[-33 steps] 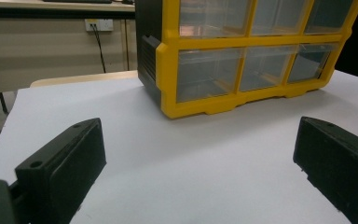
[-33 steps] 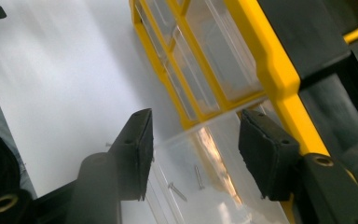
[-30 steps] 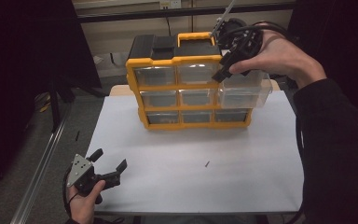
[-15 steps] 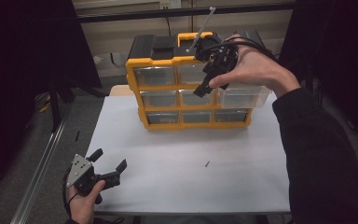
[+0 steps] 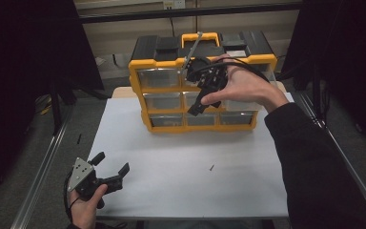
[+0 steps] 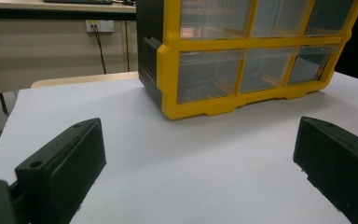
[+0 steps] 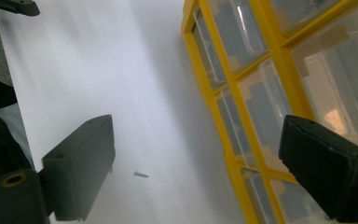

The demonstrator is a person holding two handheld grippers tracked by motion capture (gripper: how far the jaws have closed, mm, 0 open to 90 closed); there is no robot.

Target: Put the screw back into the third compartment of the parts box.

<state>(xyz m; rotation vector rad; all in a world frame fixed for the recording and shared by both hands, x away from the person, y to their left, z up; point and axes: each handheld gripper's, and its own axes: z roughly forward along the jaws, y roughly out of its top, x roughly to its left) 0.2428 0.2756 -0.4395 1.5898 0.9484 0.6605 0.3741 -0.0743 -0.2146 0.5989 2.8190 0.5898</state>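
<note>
A yellow-and-black organizer (image 5: 167,90) with clear drawers stands at the back of the white table (image 5: 171,152). My right gripper (image 5: 204,101) hangs in front of its middle drawers, tilted down toward the table. Its jaws have just been opening and stand wide apart with nothing between them. In the right gripper view the gripper (image 7: 200,172) looks past the organizer (image 7: 279,60) at a small screw (image 7: 140,174) on the table. My left gripper (image 5: 110,163) rests open at the front left corner. In the left gripper view, this gripper (image 6: 200,172) faces the organizer (image 6: 168,65).
The small screw (image 5: 211,167) lies alone on the white surface, in front of the organizer and right of centre. Metal rails (image 5: 43,171) run along both sides of the table. A wall with a socket (image 6: 95,25) is behind it.
The right hand has moved left and down, from the organizer's top right corner to its middle drawers. Its jaws have spread wider. The left gripper has stayed put.
</note>
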